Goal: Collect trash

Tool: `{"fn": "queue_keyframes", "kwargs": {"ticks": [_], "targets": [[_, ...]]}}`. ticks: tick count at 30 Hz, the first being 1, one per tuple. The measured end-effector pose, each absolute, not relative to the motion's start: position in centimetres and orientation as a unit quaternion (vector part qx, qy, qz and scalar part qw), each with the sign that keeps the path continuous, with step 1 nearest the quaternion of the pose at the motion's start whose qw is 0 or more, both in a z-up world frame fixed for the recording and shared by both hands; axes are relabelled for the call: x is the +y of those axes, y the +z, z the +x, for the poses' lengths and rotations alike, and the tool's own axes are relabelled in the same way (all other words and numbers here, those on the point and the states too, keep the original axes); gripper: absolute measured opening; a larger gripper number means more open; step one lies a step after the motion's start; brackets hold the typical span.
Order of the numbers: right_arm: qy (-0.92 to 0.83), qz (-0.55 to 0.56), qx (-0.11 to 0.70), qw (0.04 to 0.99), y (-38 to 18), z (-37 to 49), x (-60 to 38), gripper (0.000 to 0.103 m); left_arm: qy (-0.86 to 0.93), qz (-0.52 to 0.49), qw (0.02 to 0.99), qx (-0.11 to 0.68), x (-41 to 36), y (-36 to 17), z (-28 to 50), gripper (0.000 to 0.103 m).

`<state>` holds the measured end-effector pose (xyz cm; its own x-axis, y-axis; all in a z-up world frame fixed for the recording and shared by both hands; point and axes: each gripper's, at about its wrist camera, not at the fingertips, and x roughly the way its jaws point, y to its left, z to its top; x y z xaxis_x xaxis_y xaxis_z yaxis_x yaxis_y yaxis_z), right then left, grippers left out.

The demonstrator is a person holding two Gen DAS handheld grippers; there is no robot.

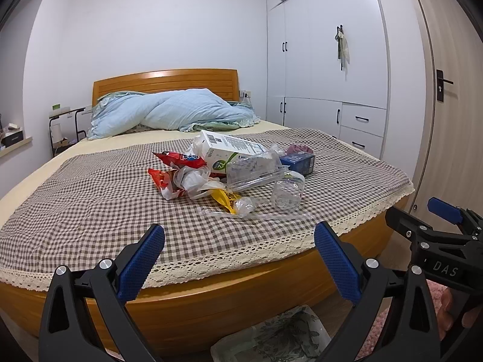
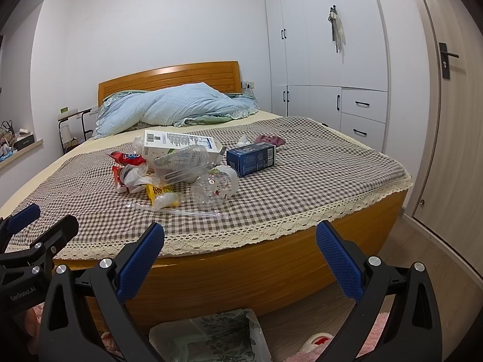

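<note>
A heap of trash lies on the checked bedspread [image 1: 90,199]: a white carton [image 1: 229,150] [image 2: 178,144], red snack wrappers [image 1: 178,160] [image 2: 126,158], a yellow wrapper [image 1: 226,200] [image 2: 158,191], clear plastic bottles [image 1: 286,193] [image 2: 215,188], a blue box [image 1: 297,163] [image 2: 250,158] and a thin clear strip [image 2: 181,211]. My left gripper [image 1: 238,241] hovers open before the foot of the bed, short of the heap. My right gripper [image 2: 240,239] is open too, beside it and nothing is between its fingers. A lined bin [image 1: 271,336] [image 2: 208,335] stands on the floor below.
A blue quilt [image 1: 169,111] is bunched by the wooden headboard [image 1: 166,81]. White wardrobes [image 1: 326,60] and a door [image 1: 446,105] fill the right side. A side table [image 1: 65,126] stands left of the bed. A pink rug [image 2: 377,328] covers the floor at right.
</note>
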<state>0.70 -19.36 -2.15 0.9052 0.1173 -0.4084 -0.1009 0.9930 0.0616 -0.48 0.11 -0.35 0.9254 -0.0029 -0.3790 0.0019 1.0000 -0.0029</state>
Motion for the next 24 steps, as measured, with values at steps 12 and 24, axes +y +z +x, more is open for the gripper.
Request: {"fn": "queue_keyframes", "kwargs": {"ticks": [12,24], "targets": [[0.056,0.02,0.213,0.975,-2.12,0.75,-19.44,0.097,-0.007,-0.008,0.981,0.195,0.21,-0.27,-0.64,0.096],[0.056,0.021,0.212,0.975,-2.1,0.75,-19.47,0.097,-0.01,-0.007,0.982,0.19,0.2,-0.34,-0.61,0.096]]}}
